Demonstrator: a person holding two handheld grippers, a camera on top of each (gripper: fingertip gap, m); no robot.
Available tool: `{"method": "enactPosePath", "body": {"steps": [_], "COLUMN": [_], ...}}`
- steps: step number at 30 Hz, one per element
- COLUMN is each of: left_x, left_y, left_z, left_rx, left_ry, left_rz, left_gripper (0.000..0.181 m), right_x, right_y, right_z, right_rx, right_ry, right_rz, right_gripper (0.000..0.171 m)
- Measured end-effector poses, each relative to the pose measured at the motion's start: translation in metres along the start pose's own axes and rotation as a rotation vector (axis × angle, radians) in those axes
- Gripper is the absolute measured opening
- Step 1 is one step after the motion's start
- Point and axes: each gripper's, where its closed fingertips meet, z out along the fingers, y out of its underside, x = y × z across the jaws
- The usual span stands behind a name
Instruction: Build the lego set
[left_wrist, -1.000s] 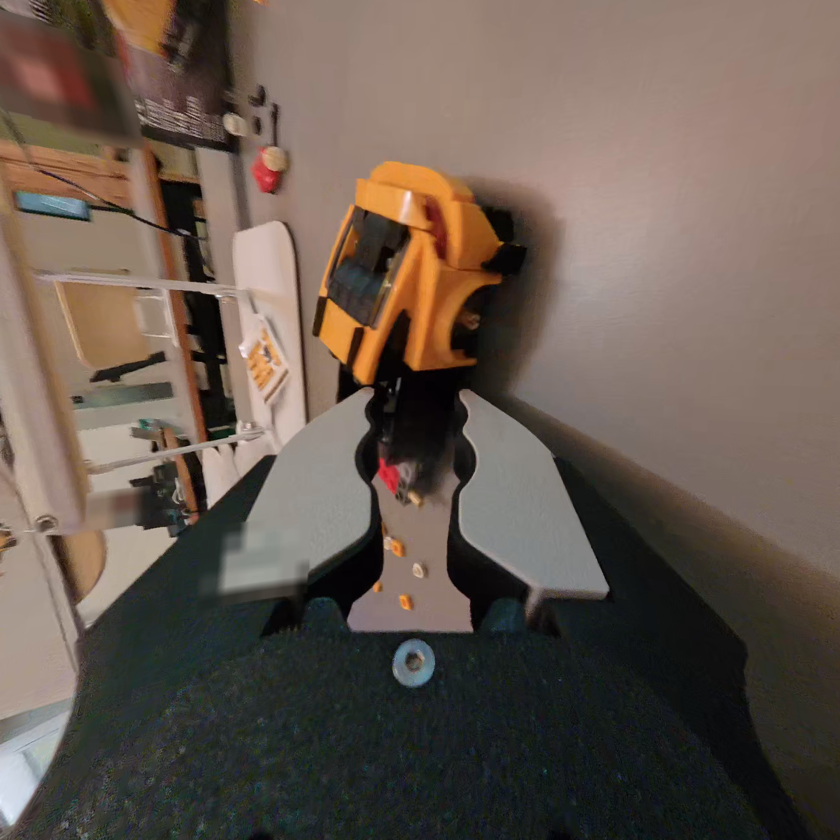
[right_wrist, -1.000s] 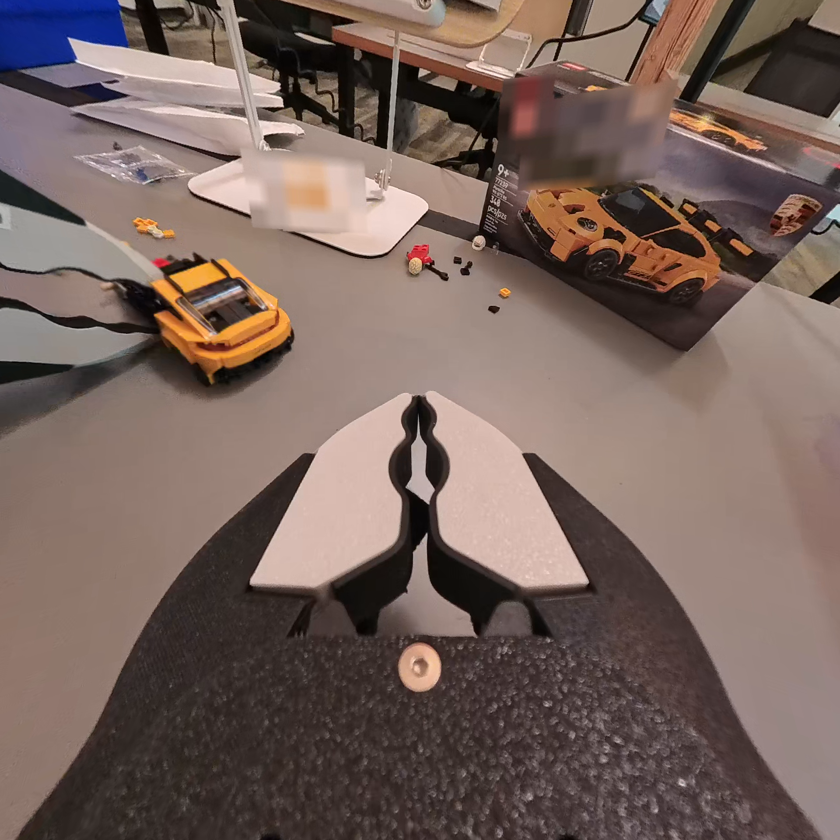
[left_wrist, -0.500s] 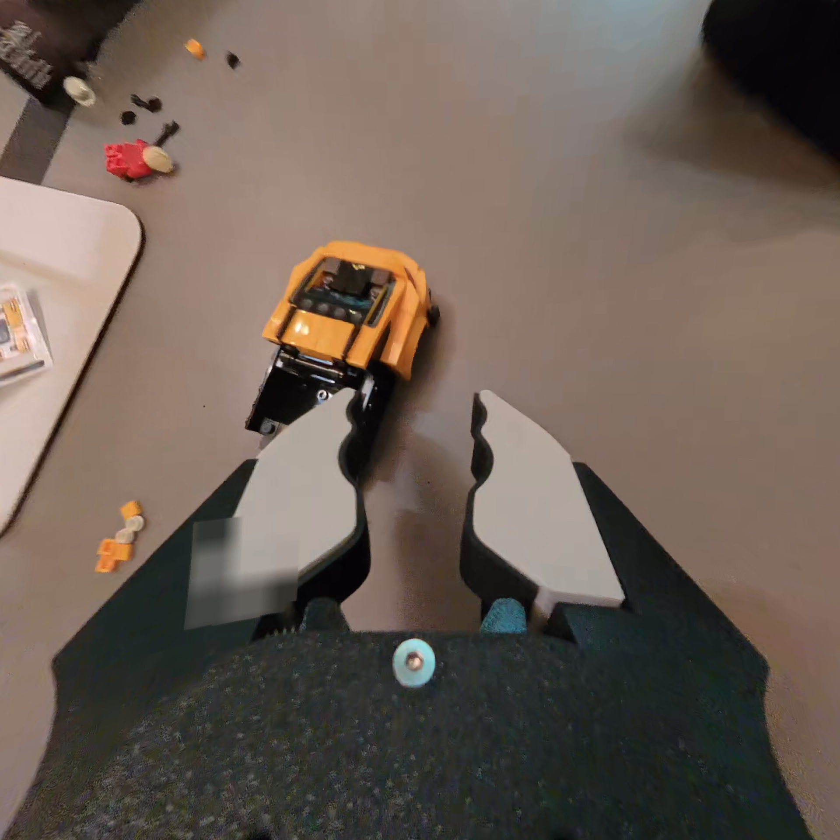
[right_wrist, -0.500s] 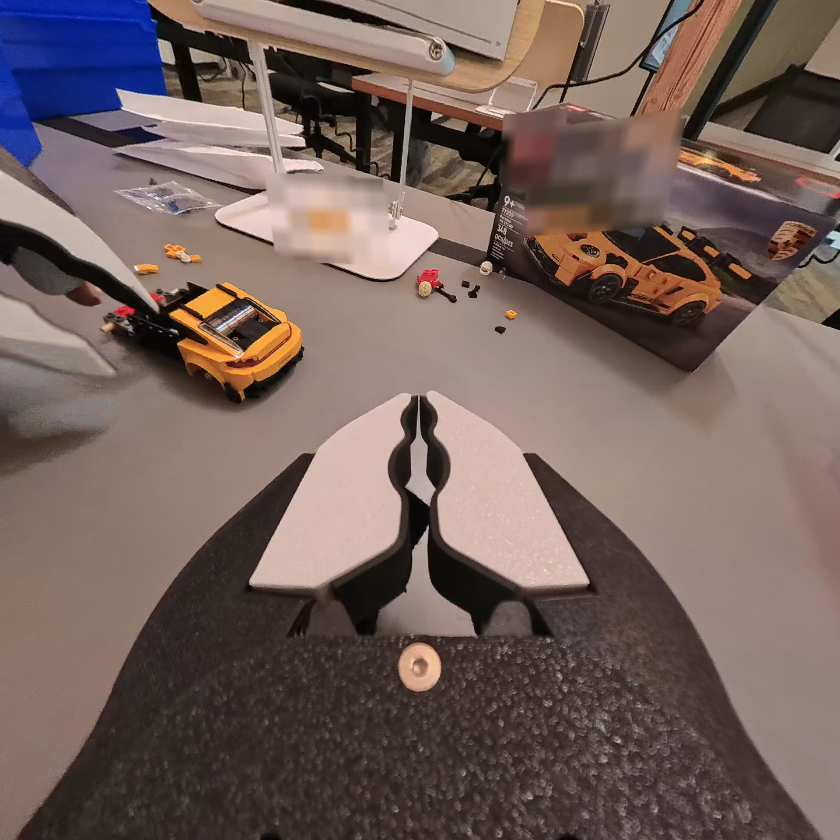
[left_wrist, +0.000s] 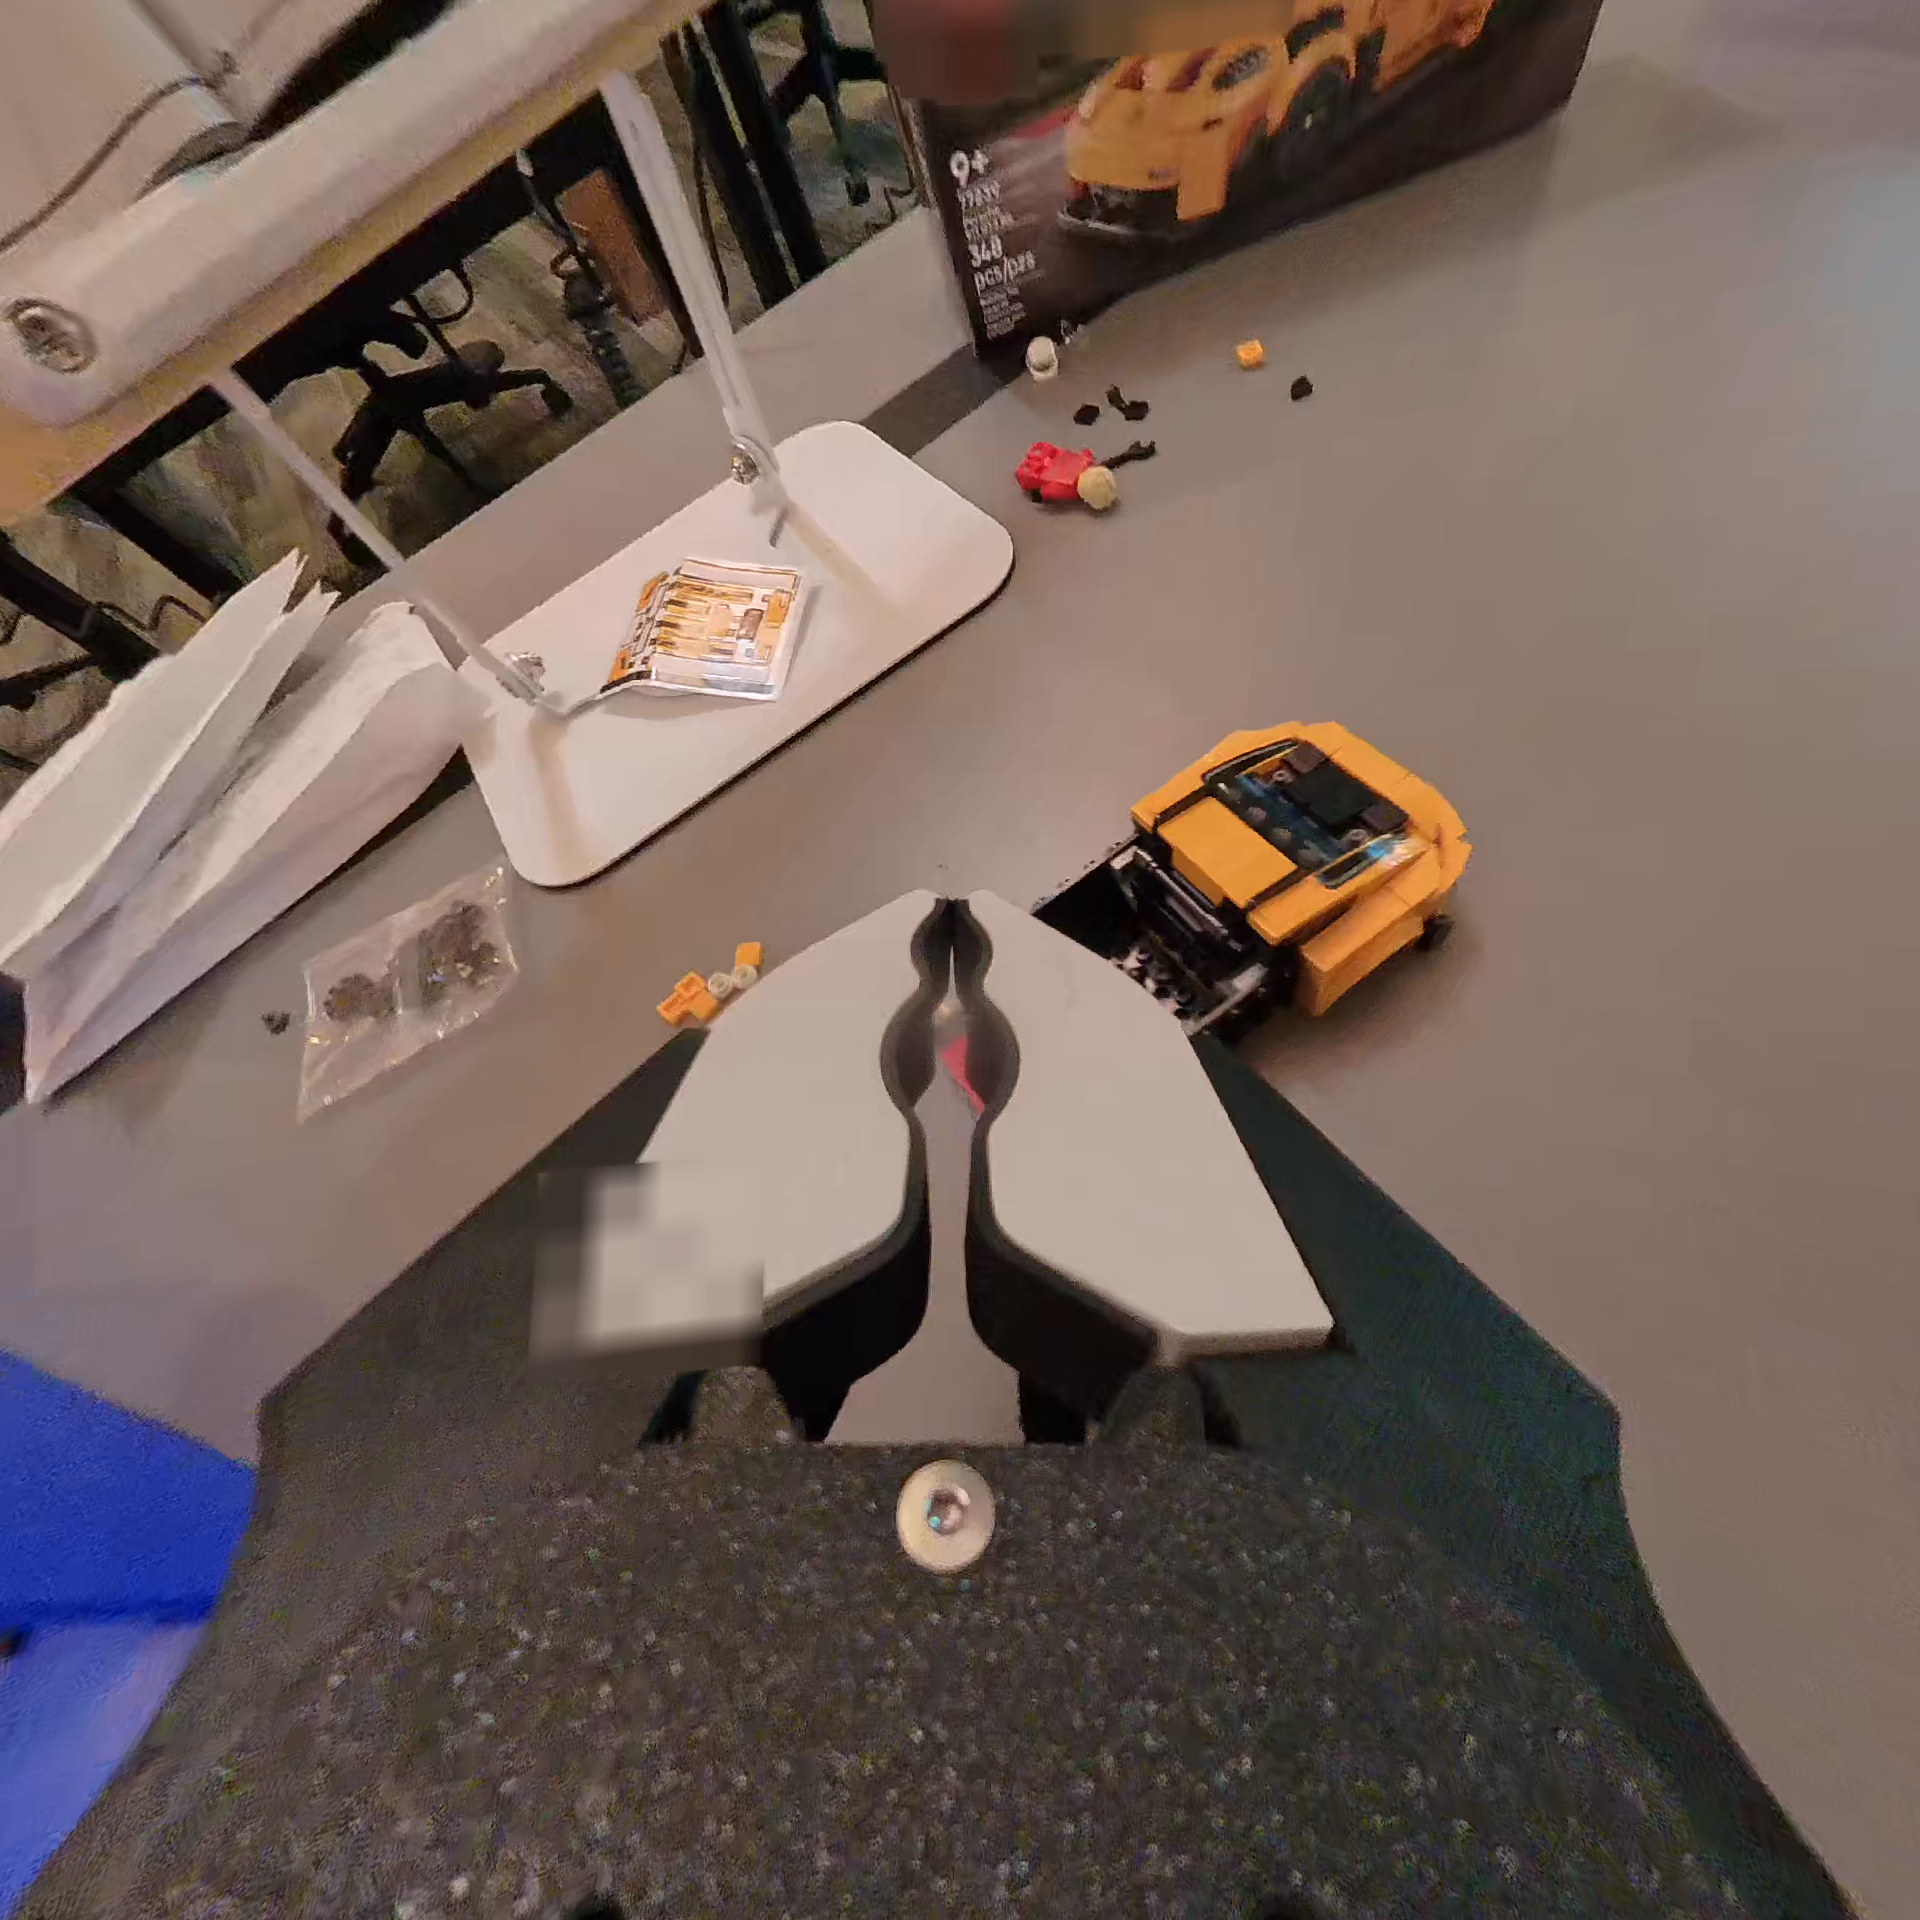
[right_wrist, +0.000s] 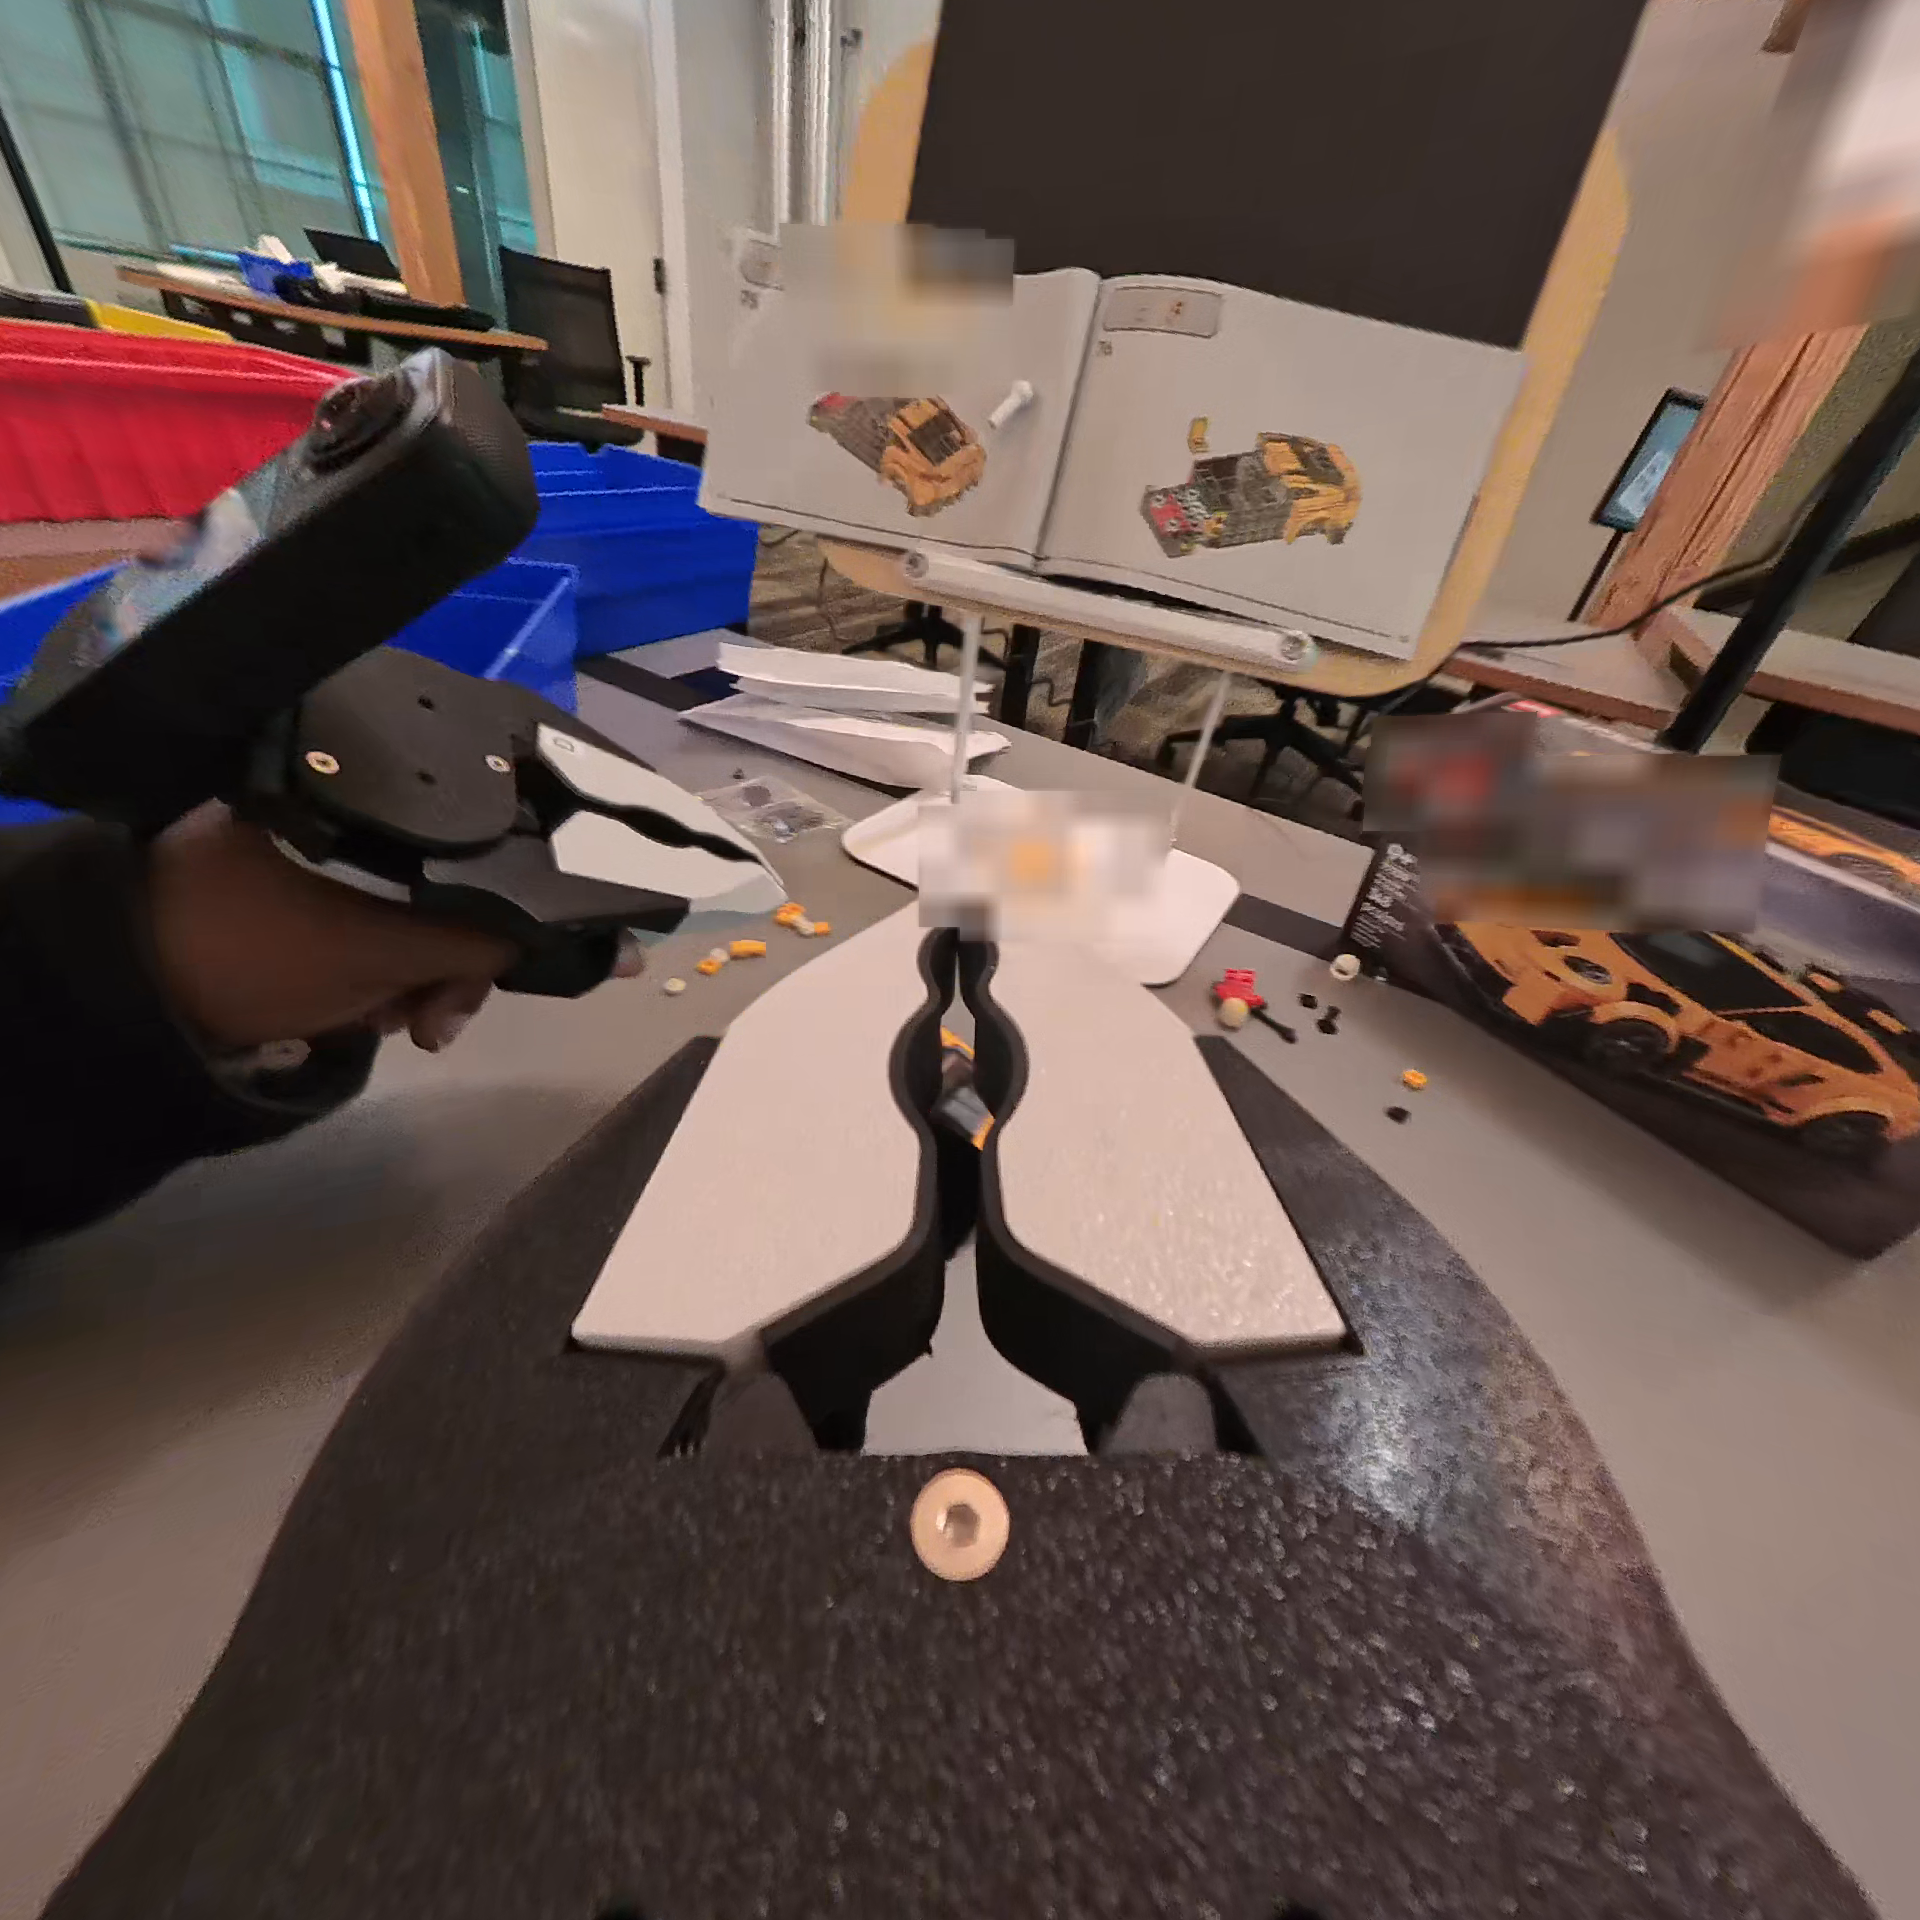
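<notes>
The part-built orange and black lego car (left_wrist: 1299, 862) stands on the grey table (left_wrist: 1610, 582), just right of my left gripper (left_wrist: 948, 914). The left gripper is shut, tips together, and hovers over the car's black front end; a red bit shows through the gap. My right gripper (right_wrist: 956, 945) is shut too. A sliver of the car (right_wrist: 961, 1107) shows through the gap between its fingers; the rest is hidden behind them. The left gripper (right_wrist: 769, 878), held by a hand, shows at the left of the right wrist view. Loose orange pieces (left_wrist: 707, 992) lie by the left fingers.
An open instruction booklet (right_wrist: 1101, 457) rests on a white stand (left_wrist: 748, 644) at the back. The set's box (right_wrist: 1662, 997) stands right. A red minifigure (left_wrist: 1065, 483), small black bits, a parts bag (left_wrist: 405, 977), white paper bags (left_wrist: 208, 769) and blue bins (right_wrist: 623, 540) lie around. Across from one pair of fingers to the other is roughly 15 cm. About 25 cm separates my left fingertips from the red minifigure (left_wrist: 1065, 483). It turns up in the right wrist view (right_wrist: 1226, 994) as well.
The left gripper held the car up, set it on the table, opened, drew back and shut empty. The right gripper stayed shut and moved over toward the car, tilting up.
</notes>
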Motion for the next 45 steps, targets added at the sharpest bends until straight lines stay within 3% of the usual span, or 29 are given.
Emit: {"method": "enactPosePath", "body": {"steps": [5, 9, 15, 23, 45], "left_x": [0.015, 0.027, 0.039, 0.047, 0.029], "left_y": [-0.001, 0.005, 0.043, 0.063, 0.058], "left_z": [-0.037, -0.067, -0.092, -0.076, -0.07], "left_rx": [0.064, 0.119, 0.122, 0.09, 0.157], "left_ry": [0.0, 0.014, 0.014, -0.024, -0.091], "left_rz": [-0.071, -0.133, -0.247, -0.208, -0.242], "left_gripper": [0.0, 0.0, 0.0, 0.0, 0.0], "right_x": [-0.031, -0.038, -0.051, -0.05, -0.05], "right_y": [0.008, 0.051, 0.106, 0.123, 0.109], "right_z": [0.0, -0.003, -0.001, 0.004, 0.007], "right_rx": [-0.125, -0.282, -0.429, -0.439, -0.361], "right_ry": [0.041, 0.104, 0.097, 0.11, 0.091], "right_rz": [-0.035, -0.021, 0.058, 0.094, 0.13], "right_gripper": [0.0, 0.0, 0.0, 0.0, 0.0]}}
